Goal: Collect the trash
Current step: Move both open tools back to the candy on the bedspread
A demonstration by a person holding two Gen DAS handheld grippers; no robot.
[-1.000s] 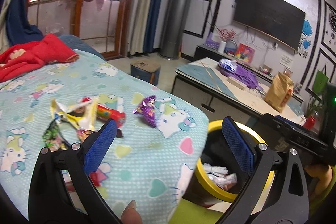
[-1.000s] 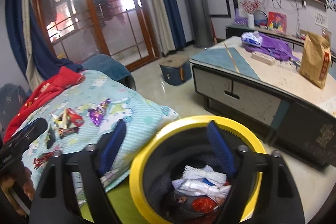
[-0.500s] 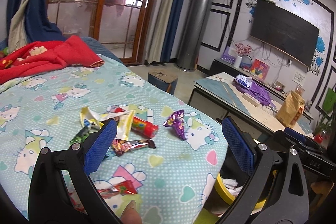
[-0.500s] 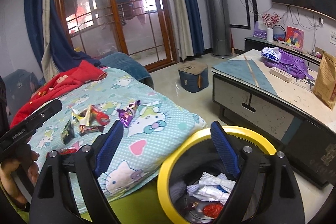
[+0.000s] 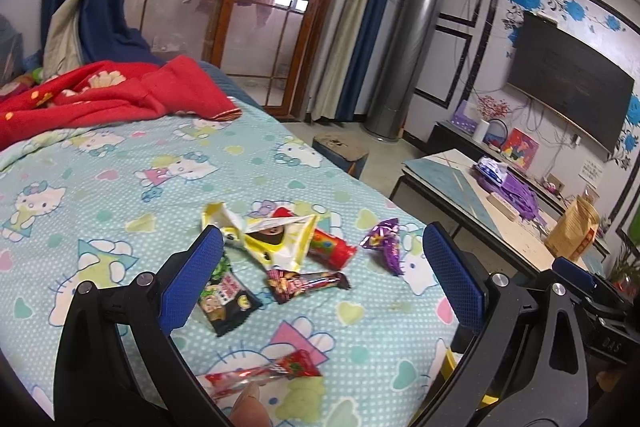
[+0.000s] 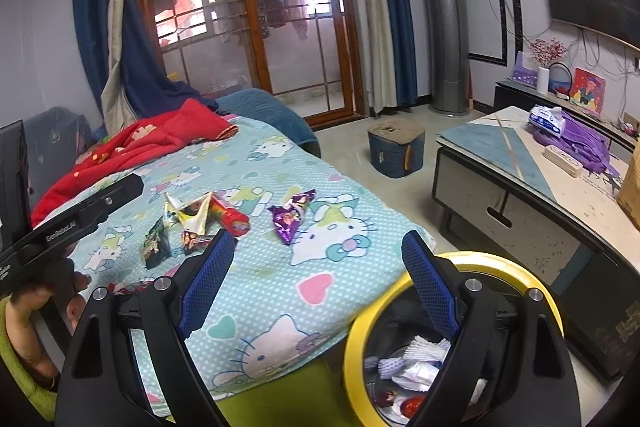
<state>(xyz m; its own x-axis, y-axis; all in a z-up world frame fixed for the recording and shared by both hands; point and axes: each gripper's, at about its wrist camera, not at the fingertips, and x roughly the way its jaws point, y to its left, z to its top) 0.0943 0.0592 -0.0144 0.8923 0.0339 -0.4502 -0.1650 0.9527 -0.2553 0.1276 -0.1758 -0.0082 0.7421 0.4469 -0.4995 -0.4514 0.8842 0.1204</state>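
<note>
Several wrappers left on the Hello Kitty sheet (image 5: 120, 163), yellow-rimmed bin (image 6: 532, 291) waiting at the bed's corner.

Both claws spread wide, nothing pinched: left gripper (image 5: 324, 275) hanging over the pile, right gripper (image 6: 320, 279) between bed and bin. Probably best to go for the loose purple wrapper (image 5: 386, 241) first, coming in low and flat, pinching only foil, not sheet. Yellow wrapper (image 5: 276, 231) overlaps the red tube (image 5: 332, 247), so better taken separately.

Home living room: wall-mounted television (image 5: 568, 95) at upper right, low coffee table (image 6: 520, 179), curtained glazed doors (image 6: 256, 15), cartoon-print bedding (image 5: 120, 187).
</note>
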